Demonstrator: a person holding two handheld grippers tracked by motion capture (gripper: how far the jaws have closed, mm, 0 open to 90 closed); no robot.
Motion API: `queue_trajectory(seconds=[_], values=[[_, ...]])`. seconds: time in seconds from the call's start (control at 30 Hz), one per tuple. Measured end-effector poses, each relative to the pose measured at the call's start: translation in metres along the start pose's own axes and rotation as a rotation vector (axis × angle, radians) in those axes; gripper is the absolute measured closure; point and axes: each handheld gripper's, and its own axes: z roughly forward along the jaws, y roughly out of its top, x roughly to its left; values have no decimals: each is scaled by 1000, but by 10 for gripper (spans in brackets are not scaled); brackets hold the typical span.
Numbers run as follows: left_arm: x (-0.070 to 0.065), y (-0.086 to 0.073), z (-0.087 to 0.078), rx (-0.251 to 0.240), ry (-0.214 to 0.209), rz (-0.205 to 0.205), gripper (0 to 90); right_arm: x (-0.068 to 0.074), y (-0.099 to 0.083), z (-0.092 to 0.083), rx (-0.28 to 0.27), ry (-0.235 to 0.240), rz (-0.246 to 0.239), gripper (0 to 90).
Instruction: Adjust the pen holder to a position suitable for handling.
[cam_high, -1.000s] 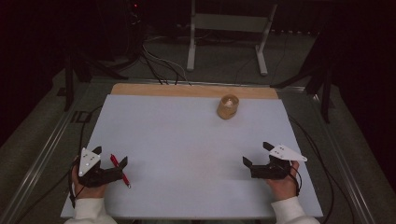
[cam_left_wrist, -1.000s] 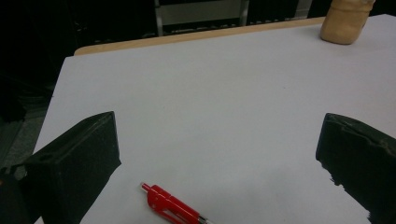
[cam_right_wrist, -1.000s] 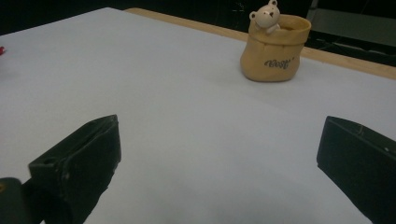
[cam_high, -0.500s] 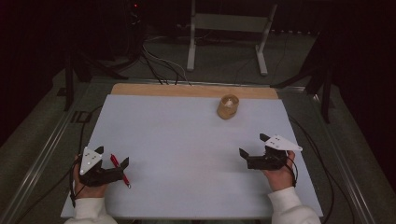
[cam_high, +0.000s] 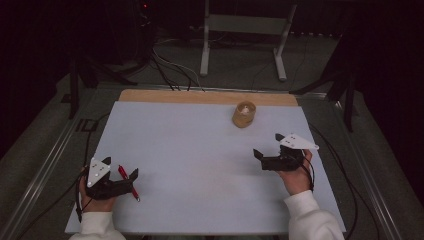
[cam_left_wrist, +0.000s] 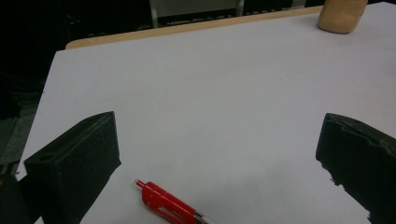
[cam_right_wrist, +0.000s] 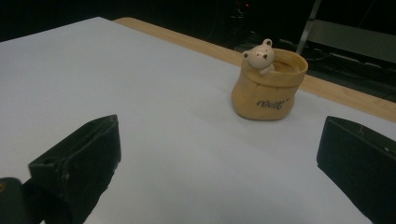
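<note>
Left gripper (cam_high: 127, 180): jaws apart, straddling red pen (cam_high: 128, 182). Right gripper (cam_high: 265, 156): jaws apart, facing bear-trimmed pot (cam_high: 243, 114). Risk: pen likely rolls if one jaw lands first.

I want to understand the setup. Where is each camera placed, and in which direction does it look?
High view: above the person's side, facing forward and down on the table; shows both hands, left gripper, right gripper.
Left gripper view: between its open jaws, over the red pen.
Right gripper view: between its open jaws, toward the bear pot.
Shared: the pot appears in all three.
</note>
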Motion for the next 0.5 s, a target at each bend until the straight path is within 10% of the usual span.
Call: queue_trajectory(seconds=[0.5], values=[[-2, -1, 2, 7, 5, 3, 2, -11, 5, 34, 27, -14, 21, 1]])
